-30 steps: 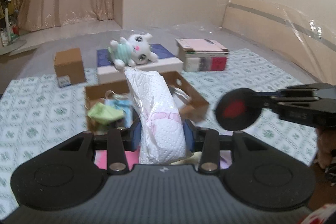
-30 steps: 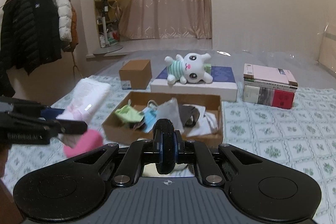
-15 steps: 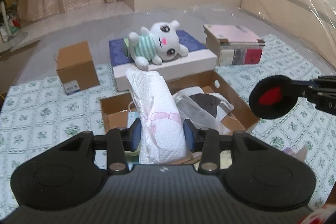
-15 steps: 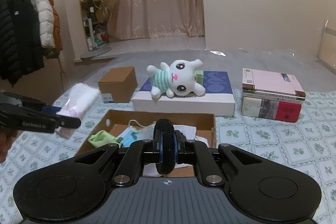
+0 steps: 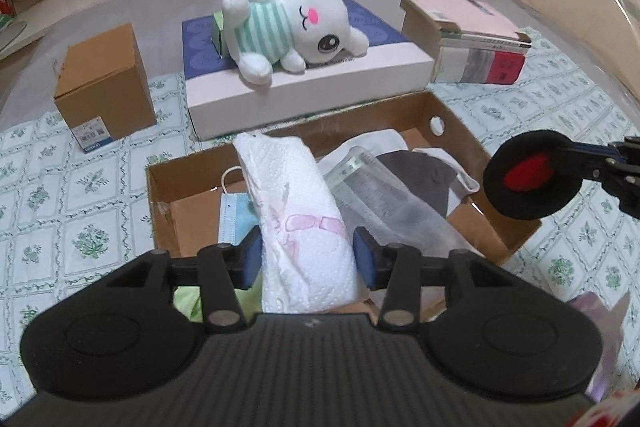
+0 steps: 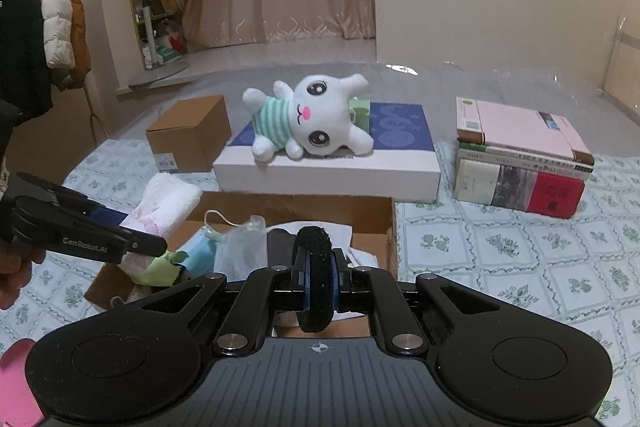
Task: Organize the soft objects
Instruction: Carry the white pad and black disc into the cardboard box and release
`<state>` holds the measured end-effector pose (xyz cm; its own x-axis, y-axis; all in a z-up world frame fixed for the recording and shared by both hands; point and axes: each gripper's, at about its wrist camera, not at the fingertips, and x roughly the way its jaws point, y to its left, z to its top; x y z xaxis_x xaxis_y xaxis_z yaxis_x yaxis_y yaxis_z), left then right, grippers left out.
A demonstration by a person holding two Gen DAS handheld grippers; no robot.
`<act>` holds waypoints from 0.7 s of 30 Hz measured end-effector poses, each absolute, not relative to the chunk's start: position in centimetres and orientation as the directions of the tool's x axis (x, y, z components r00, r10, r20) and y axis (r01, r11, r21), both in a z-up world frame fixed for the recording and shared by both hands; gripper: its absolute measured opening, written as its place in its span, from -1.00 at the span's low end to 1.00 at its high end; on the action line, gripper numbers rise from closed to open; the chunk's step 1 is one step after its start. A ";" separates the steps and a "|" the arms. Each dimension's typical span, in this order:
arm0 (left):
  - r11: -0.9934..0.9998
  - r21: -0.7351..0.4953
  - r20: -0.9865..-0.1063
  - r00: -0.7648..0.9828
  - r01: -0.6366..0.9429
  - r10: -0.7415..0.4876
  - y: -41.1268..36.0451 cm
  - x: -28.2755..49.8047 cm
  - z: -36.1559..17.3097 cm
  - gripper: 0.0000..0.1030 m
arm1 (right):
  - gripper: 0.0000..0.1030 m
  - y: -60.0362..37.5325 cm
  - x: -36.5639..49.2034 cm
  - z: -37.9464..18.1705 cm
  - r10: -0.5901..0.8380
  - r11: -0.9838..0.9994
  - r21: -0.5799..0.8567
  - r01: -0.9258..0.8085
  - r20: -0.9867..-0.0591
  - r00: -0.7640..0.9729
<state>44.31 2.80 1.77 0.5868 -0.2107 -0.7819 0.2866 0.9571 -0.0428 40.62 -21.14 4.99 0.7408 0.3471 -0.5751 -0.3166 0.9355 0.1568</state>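
Between the blue pads of the left gripper (image 5: 307, 259) stands a white, embossed, soft tissue pack with a pink bow print (image 5: 298, 223). The jaws are opening, and a thin gap now shows on each side, so the pack looks nearly let go. It hangs over the near left part of the open brown cardboard box (image 5: 496, 163), above a pale blue face mask (image 5: 232, 223) and a lime-green cloth (image 6: 160, 267).

The pack reads as light, squashy and slightly slick in its film wrap (it should dent rather than break). A hold across its middle, wide faces to the pads, seems safest; an end grip would probably let it fold and slide out.

The right gripper (image 6: 316, 283) has its jaws pressed on a black round foam pad with a red centre (image 5: 528, 183), held edge-on at the box's right rim. That pad looks light and springy, easily held by its flat faces.

Behind the box a white plush bunny in a green striped shirt (image 5: 296, 23) lies on a flat white and navy carton (image 5: 304, 83).
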 end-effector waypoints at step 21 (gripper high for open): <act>0.965 -0.020 -0.717 0.669 0.262 -0.196 3.8 42.6 3.6 0.23 | -0.80 -23.1 43.0 3.0 0.387 0.920 0.298 -0.256 -0.571 0.724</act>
